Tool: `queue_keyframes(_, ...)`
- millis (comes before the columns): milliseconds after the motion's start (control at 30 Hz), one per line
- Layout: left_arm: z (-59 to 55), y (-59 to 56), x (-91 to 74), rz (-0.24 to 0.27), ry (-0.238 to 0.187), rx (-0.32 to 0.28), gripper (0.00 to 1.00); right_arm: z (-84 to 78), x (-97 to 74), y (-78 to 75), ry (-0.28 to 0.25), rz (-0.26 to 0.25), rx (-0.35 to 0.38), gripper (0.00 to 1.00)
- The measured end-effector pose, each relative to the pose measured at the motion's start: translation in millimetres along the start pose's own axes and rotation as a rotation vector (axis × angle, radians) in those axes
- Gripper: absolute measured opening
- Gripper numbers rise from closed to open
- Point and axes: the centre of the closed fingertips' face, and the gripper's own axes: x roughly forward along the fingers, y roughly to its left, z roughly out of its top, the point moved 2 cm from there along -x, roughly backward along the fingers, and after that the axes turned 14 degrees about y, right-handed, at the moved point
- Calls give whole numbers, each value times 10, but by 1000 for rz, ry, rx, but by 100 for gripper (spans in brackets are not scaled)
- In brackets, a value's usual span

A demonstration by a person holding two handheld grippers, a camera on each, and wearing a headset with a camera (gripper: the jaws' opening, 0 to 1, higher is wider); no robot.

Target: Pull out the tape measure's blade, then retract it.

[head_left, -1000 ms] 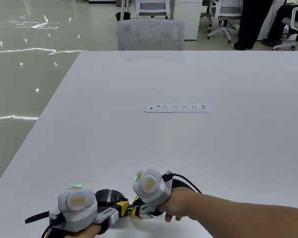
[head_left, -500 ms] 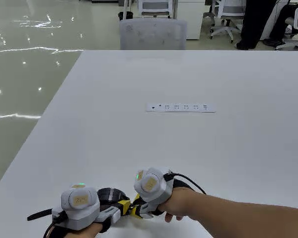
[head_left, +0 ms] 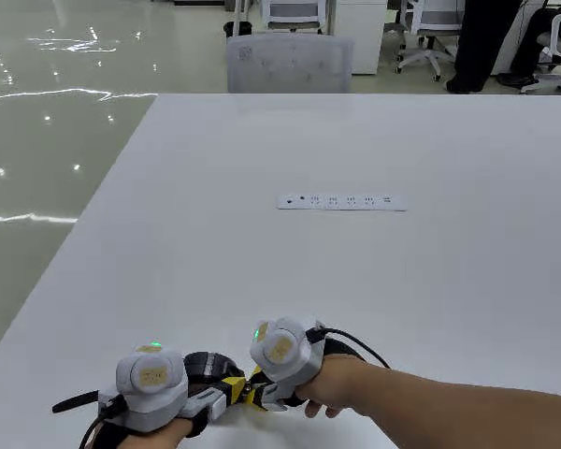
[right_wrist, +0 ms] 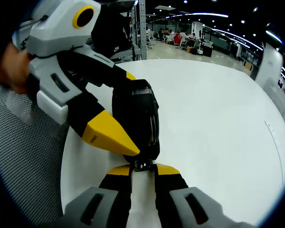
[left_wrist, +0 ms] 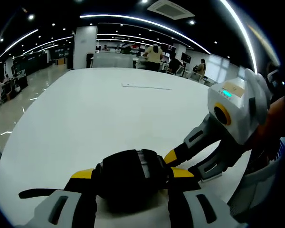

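Note:
A black tape measure (head_left: 208, 367) lies at the near edge of the white table (head_left: 355, 281). My left gripper (head_left: 217, 382) is shut on its case; in the left gripper view the case (left_wrist: 130, 178) sits between the yellow-tipped jaws of that gripper (left_wrist: 131, 173). My right gripper (head_left: 254, 397) meets it from the right. In the right gripper view, the narrow jaws of that gripper (right_wrist: 142, 170) are shut on the small blade tip (right_wrist: 142, 165) at the foot of the case (right_wrist: 135, 118). No length of blade shows between tip and case.
A white power strip (head_left: 341, 202) lies flat mid-table. A grey chair (head_left: 290, 64) stands at the far edge. The table's left edge drops to a glossy floor (head_left: 47, 140). Office chairs and a person stand at the back right.

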Motion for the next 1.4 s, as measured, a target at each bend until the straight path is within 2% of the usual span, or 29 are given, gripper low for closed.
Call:
queue_keyframes(133,-7,29,-15,-20,12,-28,57,-32,-33,-3,3,-8,18,17)
queue_keyframes(233,-19,79,-9,-33,29,-48,59,-73,-47,0,14,-19,22,21)
queue_keyframes(333,0,131,-36,-37,25,-60,65,-94,-100,4,4,-22,30,22)
queue_keyframes(400,67,199,-90,-12,-3,-41,72,-121,-138,-6,-2,-27,45,23)
queue_keyframes(467,97,216,-123,-21,-7,-34,74,-143,-166,5,-9,-26,44,23)
queue_keyframes(533,106,245,-143,-44,10,-27,76,-168,-214,17,-19,-31,46,23)
queue_keyframes(600,148,269,-167,-74,-18,0,81,-189,-268,5,-35,-39,65,24)
queue_keyframes(633,162,235,-170,-109,-29,18,86,-204,-289,2,-41,-43,72,25)
queue_keyframes(667,150,153,-171,-184,-27,16,94,-227,-328,2,-49,-50,79,25)
queue_keyframes(733,66,144,-170,-214,15,29,100,-263,-380,5,-55,-62,89,27)
queue_keyframes(767,32,155,-176,-217,28,62,100,-288,-441,18,-64,-85,90,28)
queue_keyframes(833,57,136,-233,-243,1,88,100,-305,-542,40,-105,-119,94,29)
queue_keyframes(867,85,115,-288,-256,-30,106,100,-356,-594,67,-109,-126,107,30)
queue_keyframes(900,75,115,-312,-253,-35,120,100,-393,-628,89,-107,-127,115,31)
queue_keyframes(1000,-9,92,-336,-264,-19,194,100,-508,-774,135,-140,-150,152,34)
queue_keyframes(1167,-80,71,-384,-271,-21,223,100,-702,-967,159,-155,-180,181,36)
queue_keyframes(1233,-76,-11,-465,-339,-39,211,100,-811,-1088,161,-187,-182,236,37)
queue_keyframes(1333,-100,-12,-497,-350,-34,219,100,-978,-1162,157,-174,-201,247,39)
queue_keyframes(1400,-105,26,-521,-329,-31,229,100,-1131,-1252,139,-169,-226,274,42)
